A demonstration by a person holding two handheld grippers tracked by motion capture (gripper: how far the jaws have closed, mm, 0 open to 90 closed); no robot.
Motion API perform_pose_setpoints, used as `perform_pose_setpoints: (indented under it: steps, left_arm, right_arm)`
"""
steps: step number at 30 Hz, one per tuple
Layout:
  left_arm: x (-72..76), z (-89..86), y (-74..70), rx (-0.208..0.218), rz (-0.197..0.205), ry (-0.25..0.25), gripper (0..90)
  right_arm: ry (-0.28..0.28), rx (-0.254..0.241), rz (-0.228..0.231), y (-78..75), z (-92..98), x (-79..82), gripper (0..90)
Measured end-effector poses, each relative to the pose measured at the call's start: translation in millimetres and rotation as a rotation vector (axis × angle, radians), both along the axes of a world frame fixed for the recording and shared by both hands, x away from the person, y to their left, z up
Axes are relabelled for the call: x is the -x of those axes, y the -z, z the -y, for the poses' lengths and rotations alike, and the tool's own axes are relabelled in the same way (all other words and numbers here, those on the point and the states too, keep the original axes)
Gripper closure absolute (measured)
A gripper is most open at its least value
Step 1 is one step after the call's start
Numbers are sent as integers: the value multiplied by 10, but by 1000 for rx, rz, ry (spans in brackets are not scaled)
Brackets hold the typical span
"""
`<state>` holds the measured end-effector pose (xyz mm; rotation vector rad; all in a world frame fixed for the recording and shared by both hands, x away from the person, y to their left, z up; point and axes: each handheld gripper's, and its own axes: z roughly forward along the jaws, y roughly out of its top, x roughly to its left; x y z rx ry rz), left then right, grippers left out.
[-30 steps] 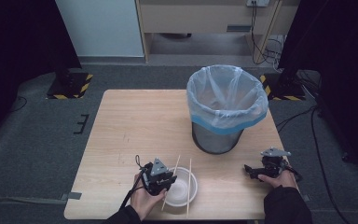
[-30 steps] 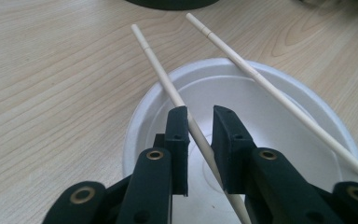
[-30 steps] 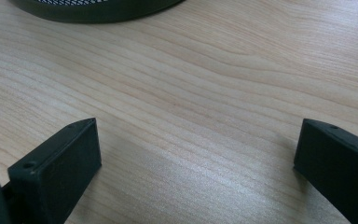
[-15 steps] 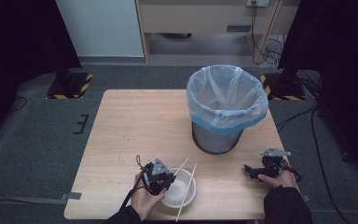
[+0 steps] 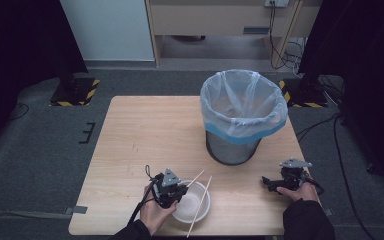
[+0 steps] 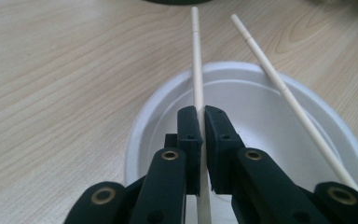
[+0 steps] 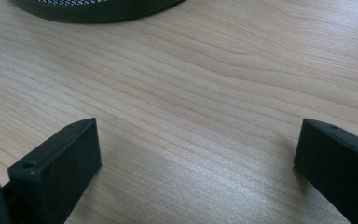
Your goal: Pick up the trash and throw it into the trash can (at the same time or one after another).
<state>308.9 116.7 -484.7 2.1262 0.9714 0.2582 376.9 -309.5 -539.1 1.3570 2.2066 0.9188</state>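
A white foam bowl (image 5: 200,209) sits near the table's front edge, and two wooden chopsticks lie across it. My left gripper (image 5: 182,190) reaches over the bowl's left rim (image 6: 154,106). Its jaws have just been closing, and the left gripper (image 6: 201,113) now stands shut on one chopstick (image 6: 196,56), which points away toward the bin. The second chopstick (image 6: 279,84) rests loose across the bowl to the right (image 5: 200,206). My right gripper (image 5: 267,181) rests low on the table at the front right. In its own view the right gripper (image 7: 198,133) stands wide open over bare wood.
A dark mesh waste bin (image 5: 243,117) lined with a clear and blue bag stands at the back right of the wooden table (image 5: 145,135), between the two hands. Its base (image 7: 98,8) lies just beyond my right gripper. Dark floor surrounds the table.
The left jaws have closed on one chopstick, and its far end has swung to the right. The other chopstick has shifted slightly on the bowl. The right hand has stayed still.
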Motion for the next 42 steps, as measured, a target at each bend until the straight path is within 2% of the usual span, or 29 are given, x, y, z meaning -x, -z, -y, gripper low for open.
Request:
perform_pose_setpoints:
  steps: [7, 12, 27, 33, 42]
  left_arm:
    - [0, -50, -100, 37, 25, -8, 850]
    - [-6, -112, -216, 75, 59, -24, 850]
    - [-39, -424, -688, 196, 207, -97, 850]
    - [-67, -489, -921, 239, 274, -114, 851]
    - [-146, -484, -1189, 277, 342, -120, 851]
  right_arm:
    - [0, 0, 0, 0, 0, 0, 7]
    - [0, 0, 0, 0, 0, 0, 7]
    - [0, 0, 0, 0, 0, 0, 7]
    - [-1, 1, 1, 0, 1, -1, 7]
    - [0, 0, 0, 0, 0, 0, 7]
